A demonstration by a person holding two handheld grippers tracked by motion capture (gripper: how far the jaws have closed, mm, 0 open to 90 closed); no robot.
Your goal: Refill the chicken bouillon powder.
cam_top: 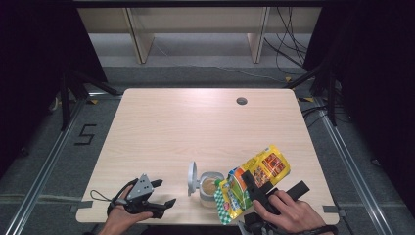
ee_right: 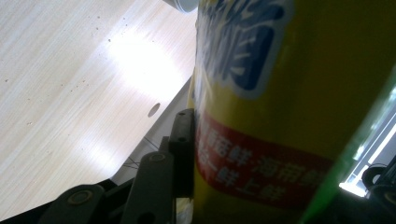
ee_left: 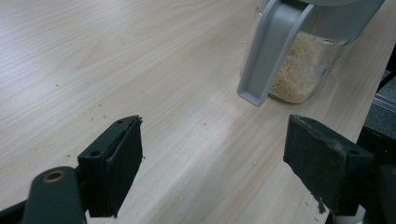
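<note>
Yellow bag (cam_top: 254, 182) clamped in right gripper (cam_top: 255, 192), tilted over clear jar (cam_top: 209, 188); left gripper (cam_top: 155, 201) wide open, holding nothing.

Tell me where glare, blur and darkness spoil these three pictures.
High view: even light on the table, black surroundings at both sides. Left gripper view: soft sheen on the wood, the jar slightly soft, the left claw sharp. Right gripper view: a bright glare patch on the tabletop, and the yellow packet so close that its print is blurred.
</note>
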